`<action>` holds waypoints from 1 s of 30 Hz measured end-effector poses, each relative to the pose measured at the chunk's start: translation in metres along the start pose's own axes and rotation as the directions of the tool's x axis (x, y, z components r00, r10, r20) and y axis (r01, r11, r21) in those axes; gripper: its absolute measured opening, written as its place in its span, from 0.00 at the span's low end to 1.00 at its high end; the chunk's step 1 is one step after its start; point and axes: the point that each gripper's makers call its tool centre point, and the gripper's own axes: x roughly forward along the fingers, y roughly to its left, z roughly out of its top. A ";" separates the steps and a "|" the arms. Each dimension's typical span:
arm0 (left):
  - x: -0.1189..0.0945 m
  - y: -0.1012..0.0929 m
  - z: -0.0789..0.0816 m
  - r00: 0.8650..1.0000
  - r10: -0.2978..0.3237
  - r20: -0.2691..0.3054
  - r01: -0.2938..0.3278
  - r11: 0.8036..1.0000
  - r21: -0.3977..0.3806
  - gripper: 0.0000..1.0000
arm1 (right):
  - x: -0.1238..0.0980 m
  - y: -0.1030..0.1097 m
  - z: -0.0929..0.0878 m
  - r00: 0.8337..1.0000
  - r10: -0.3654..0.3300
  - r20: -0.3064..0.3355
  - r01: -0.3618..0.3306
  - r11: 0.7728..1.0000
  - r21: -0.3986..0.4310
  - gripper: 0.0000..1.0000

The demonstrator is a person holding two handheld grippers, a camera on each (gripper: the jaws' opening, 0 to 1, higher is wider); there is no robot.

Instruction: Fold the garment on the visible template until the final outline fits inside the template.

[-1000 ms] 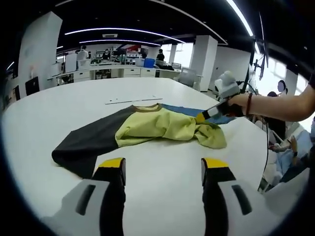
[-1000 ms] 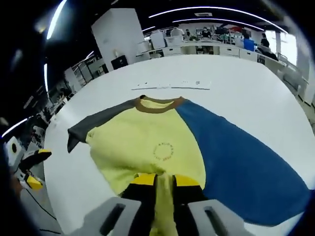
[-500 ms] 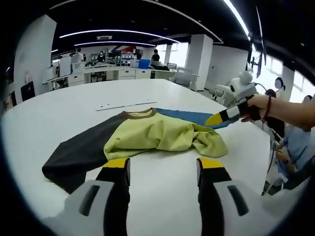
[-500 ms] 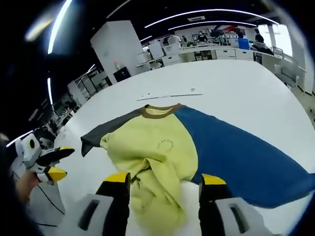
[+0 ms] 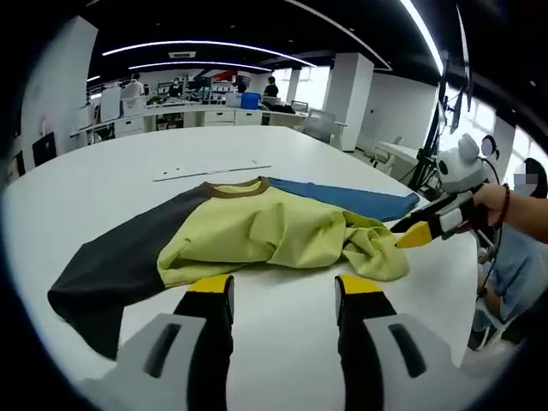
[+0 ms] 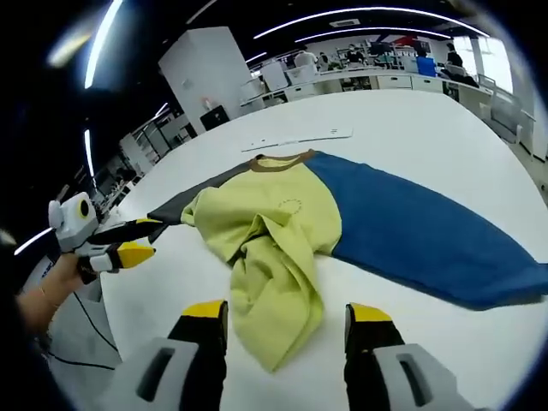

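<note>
We see a big white table [image 5: 282, 342] w/ smooth matte top, open-plan office behind: desks, white columns, strip lights on a dark ceiling. Thin pale strip [image 5: 211, 171] lies flat on the table just past the shirt collar, also in right gripper view [image 6: 298, 138]. People sit off the table edge near the right gripper; nothing blocks the shirt itself.

Task item: long-sleeve shirt [image 5: 274, 231], soft knit, lying on the table mid-workspace. Yellow-green body is rumpled and bunched, hem end folded into a loose heap. Brown ribbed collar [image 5: 234, 187] faces the far side. One sleeve is dark grey [image 5: 111, 265], spread flat; the other sleeve is blue [image 6: 419, 231], spread flat and long. Small round print [image 6: 291, 205] on the chest, too small to read.

Left gripper [image 5: 282, 289]: yellow-tipped jaws apart, nothing between them, over bare table just short of the shirt edge. In right gripper view it comes in from the left, held in a hand [image 6: 51, 282], near the grey sleeve.

Right gripper [image 6: 285, 312]: jaws apart, empty, the yellow heap's end lying btw them but not gripped. In left gripper view its tip [image 5: 419, 233] sits just beside the bunched hem.
</note>
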 end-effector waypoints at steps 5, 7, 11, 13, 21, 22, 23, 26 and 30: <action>0.018 0.001 -0.005 1.000 -0.005 -0.012 0.005 1.000 0.000 0.38 | -0.002 -0.005 -0.005 0.999 -0.028 0.022 0.029 0.999 -0.041 0.42; 0.024 0.001 -0.007 1.000 -0.008 -0.016 0.008 1.000 -0.001 0.37 | -0.002 -0.006 -0.005 0.999 -0.024 0.038 0.026 0.999 -0.035 0.41; 0.034 0.001 -0.008 1.000 -0.015 -0.015 0.015 1.000 -0.013 0.33 | -0.002 -0.007 -0.005 0.998 -0.016 0.058 0.016 1.000 -0.016 0.36; 0.040 0.001 -0.009 1.000 -0.018 -0.016 0.018 1.000 -0.020 0.31 | -0.002 -0.007 -0.006 0.998 -0.015 0.068 0.015 1.000 -0.008 0.34; 0.056 0.000 -0.005 1.000 -0.028 -0.007 0.027 0.999 -0.028 0.23 | 0.001 -0.008 -0.011 0.997 -0.002 0.080 -0.001 0.999 0.039 0.20; 0.058 0.000 -0.005 1.000 -0.026 -0.011 0.026 0.999 -0.029 0.21 | 0.002 -0.007 -0.011 0.997 0.005 0.083 -0.009 0.999 0.048 0.18; 0.060 0.001 -0.007 1.000 -0.026 -0.017 0.025 0.999 -0.029 0.19 | 0.003 -0.007 -0.012 0.996 0.008 0.084 -0.013 0.999 0.051 0.17; 0.063 0.003 -0.009 0.999 -0.021 -0.025 0.020 0.999 -0.037 0.12 | 0.006 -0.006 -0.013 0.996 0.008 0.085 -0.014 0.998 0.061 0.15; 0.064 0.006 -0.009 1.000 -0.019 -0.022 0.018 0.998 -0.054 0.06 | 0.009 -0.008 -0.012 0.996 0.003 0.094 -0.010 0.997 0.079 0.11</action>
